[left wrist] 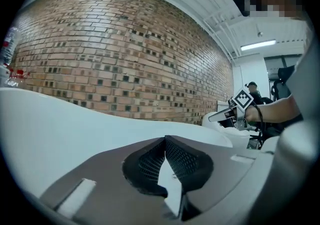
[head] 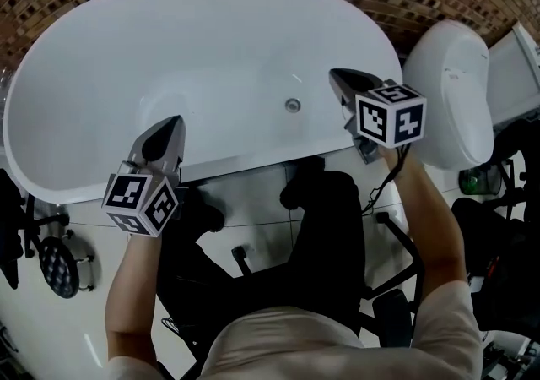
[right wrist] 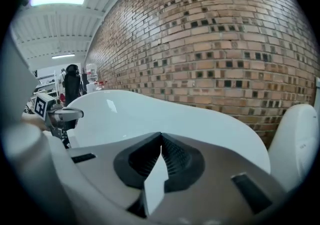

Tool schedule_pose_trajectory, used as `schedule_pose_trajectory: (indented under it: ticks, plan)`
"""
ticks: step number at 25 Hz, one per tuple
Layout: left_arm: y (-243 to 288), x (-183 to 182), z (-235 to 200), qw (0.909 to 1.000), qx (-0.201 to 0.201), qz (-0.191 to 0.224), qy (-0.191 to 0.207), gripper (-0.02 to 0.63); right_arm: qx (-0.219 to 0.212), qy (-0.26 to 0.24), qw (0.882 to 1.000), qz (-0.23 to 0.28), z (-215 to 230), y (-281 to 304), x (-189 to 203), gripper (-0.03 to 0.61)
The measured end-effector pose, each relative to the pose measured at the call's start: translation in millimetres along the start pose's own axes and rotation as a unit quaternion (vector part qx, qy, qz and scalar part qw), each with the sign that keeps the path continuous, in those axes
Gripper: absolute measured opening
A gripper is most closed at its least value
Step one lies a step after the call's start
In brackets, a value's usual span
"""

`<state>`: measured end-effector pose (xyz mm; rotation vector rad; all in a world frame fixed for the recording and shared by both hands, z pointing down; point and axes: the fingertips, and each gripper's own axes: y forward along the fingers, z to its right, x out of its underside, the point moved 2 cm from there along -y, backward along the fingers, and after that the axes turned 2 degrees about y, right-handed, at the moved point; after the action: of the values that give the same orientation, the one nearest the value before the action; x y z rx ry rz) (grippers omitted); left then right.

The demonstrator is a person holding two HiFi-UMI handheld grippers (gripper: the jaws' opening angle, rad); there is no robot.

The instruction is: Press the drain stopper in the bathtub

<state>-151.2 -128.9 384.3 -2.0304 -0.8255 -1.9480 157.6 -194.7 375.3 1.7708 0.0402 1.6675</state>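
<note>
Person's torso (head: 287, 344) fills bottom centre. Drain stopper (head: 293, 105) sits mid-frame inside white bathtub (head: 194, 40), untouched. Right gripper (head: 339, 81) hovers just to its right, left gripper (head: 173, 127) lower left over near rim; both w/ jaws clenched, nothing between. Toilet (head: 451, 91) at right edge.

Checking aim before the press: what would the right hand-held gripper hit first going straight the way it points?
Likely the far side of the white oval bathtub, near its rim; depth is unclear. The right hand-held gripper isn't aimed at the small round metal drain stopper.
</note>
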Motion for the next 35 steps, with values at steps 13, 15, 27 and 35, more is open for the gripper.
schedule_pose_trajectory:
  ticks: [13,15,27,35]
  plan:
    - [-78,-140,26,0.9950,0.016,0.083,0.053,0.002,0.005,-0.066,0.992,0.105,-45,-99,-144,0.014]
    - [-78,-158,30,0.9936,0.011,0.090,0.067,0.002,0.006,-0.063,0.991,0.115,-48,-103,-160,0.014]
    - [-1,-156,15,0.9981,-0.010,0.039,0.047,0.003,0.046,-0.027,0.995,0.083,-16,-49,-174,0.014]
    - [60,-113,1,0.9992,0.008,0.011,0.037,0.003,0.061,-0.003,0.998,0.024,20,25,-132,0.014]
